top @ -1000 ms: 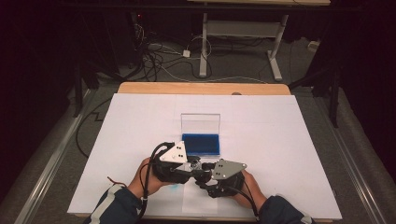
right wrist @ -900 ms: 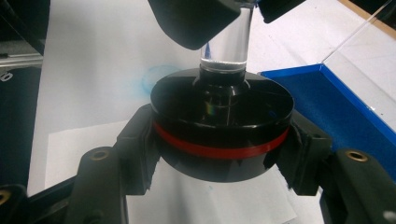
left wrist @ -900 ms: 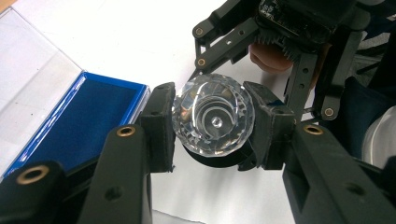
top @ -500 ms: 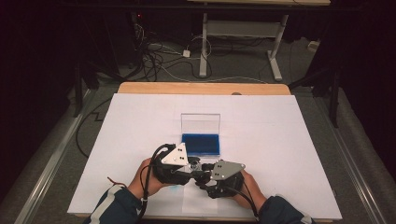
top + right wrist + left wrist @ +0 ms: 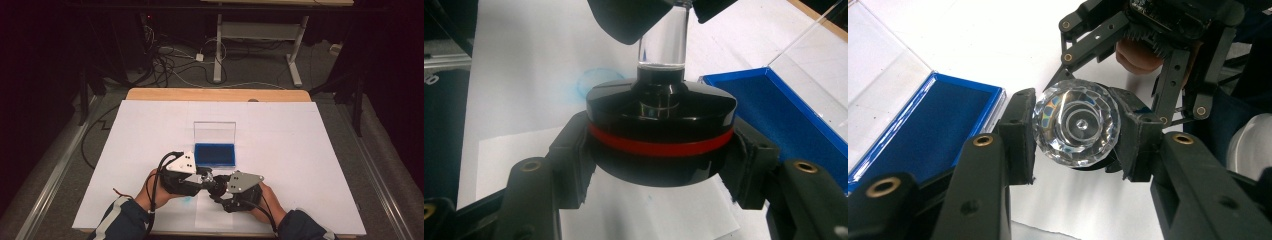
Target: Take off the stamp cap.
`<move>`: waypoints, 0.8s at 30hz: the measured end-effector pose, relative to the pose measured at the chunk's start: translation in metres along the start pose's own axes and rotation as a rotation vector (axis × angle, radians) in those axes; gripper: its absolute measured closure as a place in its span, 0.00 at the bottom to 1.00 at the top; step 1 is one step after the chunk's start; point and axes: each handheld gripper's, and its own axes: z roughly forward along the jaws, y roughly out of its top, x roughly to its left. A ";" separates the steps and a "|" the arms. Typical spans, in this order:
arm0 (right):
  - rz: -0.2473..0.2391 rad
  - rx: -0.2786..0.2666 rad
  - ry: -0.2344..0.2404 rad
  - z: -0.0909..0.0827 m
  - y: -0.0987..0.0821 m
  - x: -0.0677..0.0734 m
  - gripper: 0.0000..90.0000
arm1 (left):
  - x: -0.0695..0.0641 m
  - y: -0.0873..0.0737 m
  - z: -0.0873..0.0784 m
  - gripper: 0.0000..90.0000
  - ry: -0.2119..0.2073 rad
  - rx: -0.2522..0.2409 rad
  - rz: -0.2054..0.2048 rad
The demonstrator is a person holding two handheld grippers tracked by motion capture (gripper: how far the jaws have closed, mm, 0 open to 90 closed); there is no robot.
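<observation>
We see left gripper (image 5: 200,180) fingers closed on faceted clear crystal knob (image 5: 1076,123), glassy and round | right gripper (image 5: 222,192) fingers closed on glossy black round base (image 5: 659,127) with red ring, clear stem between | open blue case (image 5: 215,154) behind on white bench (image 5: 300,150), velvety inside, holding nothing visible

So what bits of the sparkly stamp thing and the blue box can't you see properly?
- High view: the stamp is too small, and both grippers cover it.
- Left gripper view: the faceted crystal knob hides the black base beneath; the blue case is cut off at the left edge.
- Right gripper view: the left gripper's jaws hide the top of the clear stem; the black base hides its own underside.
</observation>
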 end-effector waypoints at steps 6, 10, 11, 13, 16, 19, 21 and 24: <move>0.013 0.004 0.004 0.002 -0.001 -0.001 0.44 | -0.006 0.003 0.002 0.61 0.045 0.026 0.023; 0.012 -0.002 0.001 0.001 -0.002 0.000 0.44 | -0.005 0.001 0.001 0.61 0.044 0.019 0.014; 0.012 -0.001 -0.003 0.001 -0.002 0.000 0.44 | -0.003 0.001 0.001 0.61 0.036 0.019 0.009; 0.011 -0.002 0.000 0.000 -0.001 0.000 0.44 | -0.003 0.000 0.000 0.61 0.029 0.017 0.005; 0.006 0.002 0.002 0.001 -0.001 0.000 0.44 | -0.002 -0.001 0.001 0.61 0.029 0.015 0.003; 0.002 0.008 -0.004 0.001 -0.001 0.000 0.44 | -0.003 0.000 0.001 0.61 0.038 0.019 0.010; 0.000 0.020 -0.003 0.001 -0.001 0.000 0.44 | -0.005 0.000 0.002 0.61 0.043 0.029 0.016; -0.007 0.028 -0.007 0.001 -0.002 0.000 0.44 | -0.005 -0.001 0.003 0.61 0.046 0.029 0.010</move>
